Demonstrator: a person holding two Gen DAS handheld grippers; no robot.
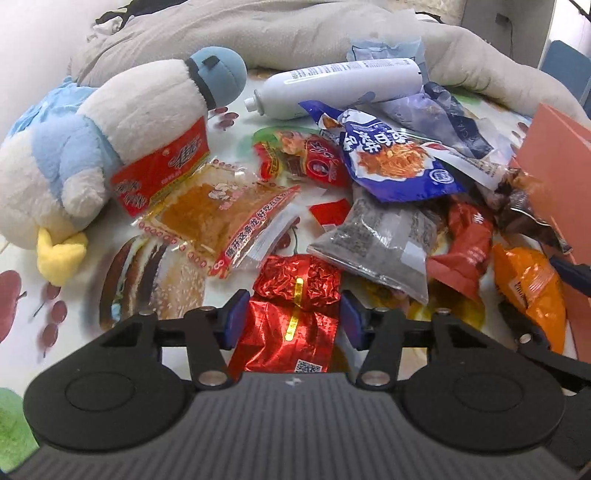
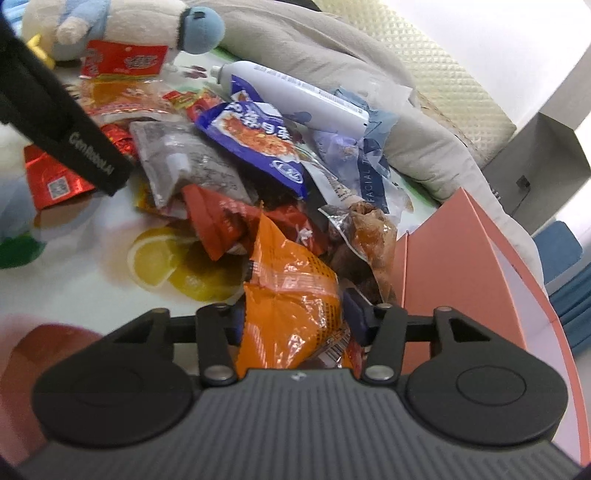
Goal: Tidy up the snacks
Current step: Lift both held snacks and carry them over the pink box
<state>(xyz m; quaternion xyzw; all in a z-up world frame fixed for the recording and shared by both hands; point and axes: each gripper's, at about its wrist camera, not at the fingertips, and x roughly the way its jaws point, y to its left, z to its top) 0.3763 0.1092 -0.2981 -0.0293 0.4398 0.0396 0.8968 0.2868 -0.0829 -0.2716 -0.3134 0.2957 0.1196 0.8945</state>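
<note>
A heap of snack packets lies on a tablecloth printed with food pictures. In the left wrist view my left gripper (image 1: 293, 317) stands over a crinkled red foil packet (image 1: 295, 288), which fills the gap, both blue pads against its sides. In the right wrist view my right gripper (image 2: 295, 317) is shut on an orange packet (image 2: 291, 288) at the near edge of the heap, beside a salmon-pink box (image 2: 461, 258). The same orange packet (image 1: 528, 284) shows at the right of the left view. The left gripper's black body (image 2: 74, 122) crosses the right view's upper left, above the red packet (image 2: 51, 181).
A blue noodle packet (image 1: 391, 155), a clear bag of dark seeds (image 1: 384, 243) and several red packets make up the heap. A white bottle (image 1: 343, 88) lies behind it. A white-and-blue plush toy (image 1: 92, 140) sits at left. A grey quilt (image 1: 295, 29) borders the far side.
</note>
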